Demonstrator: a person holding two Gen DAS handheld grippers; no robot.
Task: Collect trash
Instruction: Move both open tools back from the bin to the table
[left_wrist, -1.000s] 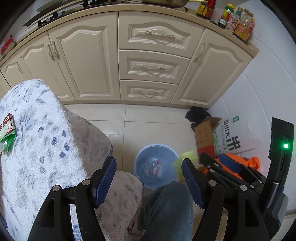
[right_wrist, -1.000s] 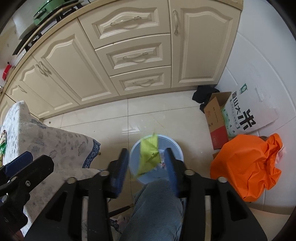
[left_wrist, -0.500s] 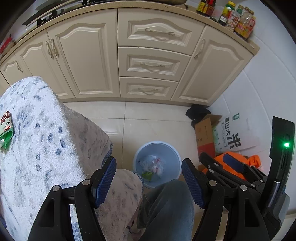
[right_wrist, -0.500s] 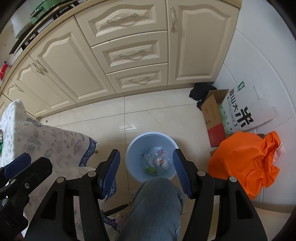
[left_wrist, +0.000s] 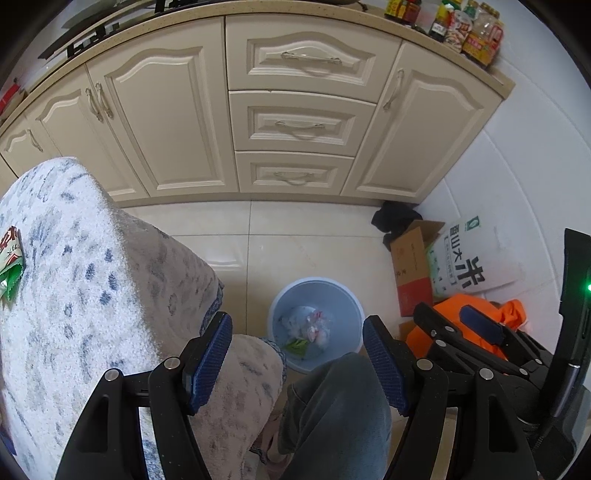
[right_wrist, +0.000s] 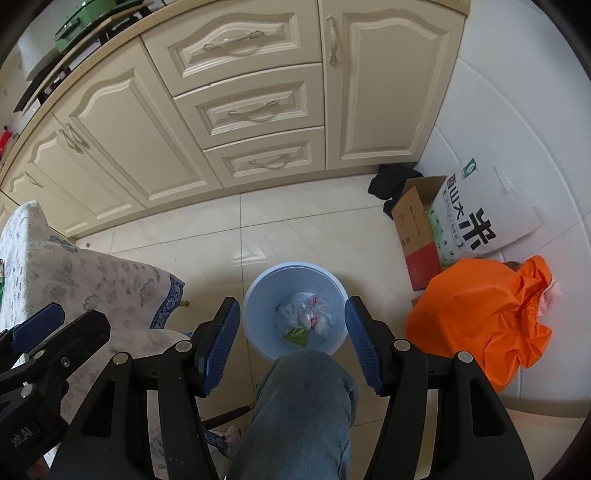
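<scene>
Two claws are hanging side by side above the floor, both pointing steeply down. The left claw (left_wrist: 297, 363) is standing about half open with nothing between its blue pads; below its gap the cloth's hanging edge and a person's knee (left_wrist: 332, 402) in grey jeans are showing. The right claw (right_wrist: 291, 341) is likewise spread roughly halfway, gripping nothing, its pads framing one pale blue bin (right_wrist: 258, 295) on the tiles below. Trash is lying at the bin's bottom: a green wrapper (right_wrist: 295, 335) beside crumpled clear plastic (right_wrist: 314, 314). One more wrapper (left_wrist: 9, 258), red and green, is resting on the surface (left_wrist: 92, 277) under a blue-flecked cloth, at the left edge of the left wrist view. Bare tile is lying open between the bin and the cabinets (right_wrist: 229, 110) beyond. To the right, one orange bag (right_wrist: 480, 314), one cardboard box (right_wrist: 413, 229) and one white sack (right_wrist: 487, 206) are crowding the corner by the wall.
</scene>
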